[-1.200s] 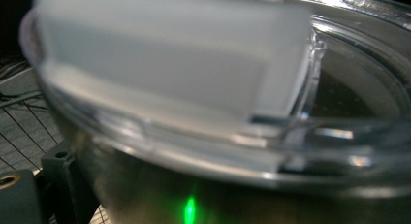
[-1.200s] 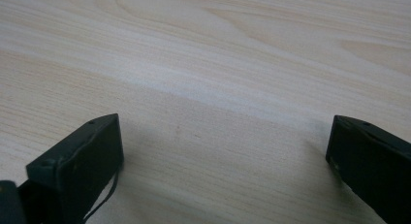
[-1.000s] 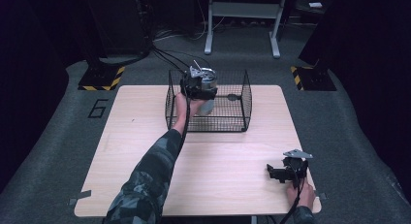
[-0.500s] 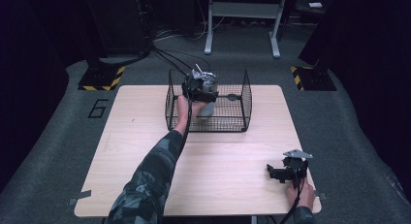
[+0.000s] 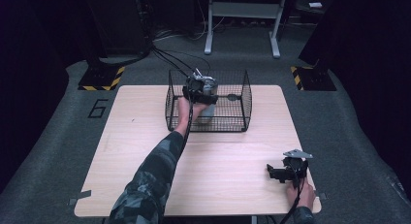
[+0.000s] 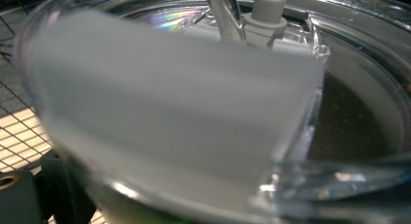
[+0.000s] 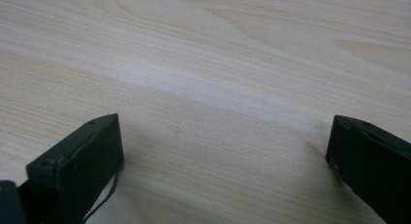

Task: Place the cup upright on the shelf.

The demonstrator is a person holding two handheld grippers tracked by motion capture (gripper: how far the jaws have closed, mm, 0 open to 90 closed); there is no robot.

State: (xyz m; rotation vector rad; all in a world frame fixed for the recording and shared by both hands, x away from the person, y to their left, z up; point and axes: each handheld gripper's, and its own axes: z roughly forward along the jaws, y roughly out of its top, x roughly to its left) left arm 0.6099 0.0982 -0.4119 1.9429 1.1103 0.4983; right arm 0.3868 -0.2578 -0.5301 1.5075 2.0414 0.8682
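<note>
Left gripper (image 5: 202,90) holding a clear plastic lidded cup (image 6: 203,112) inside the black wire basket (image 5: 242,95).
Basket at the table's (image 5: 145,151) far edge; right gripper (image 5: 281,171), jaws spread wide and empty, near the front right corner.

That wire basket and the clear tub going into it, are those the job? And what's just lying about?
In the job:
left tongs
clear tub with lid
wire basket

Idle or lying about:
right tongs, open, on the wooden table
metal stand on the floor
</note>
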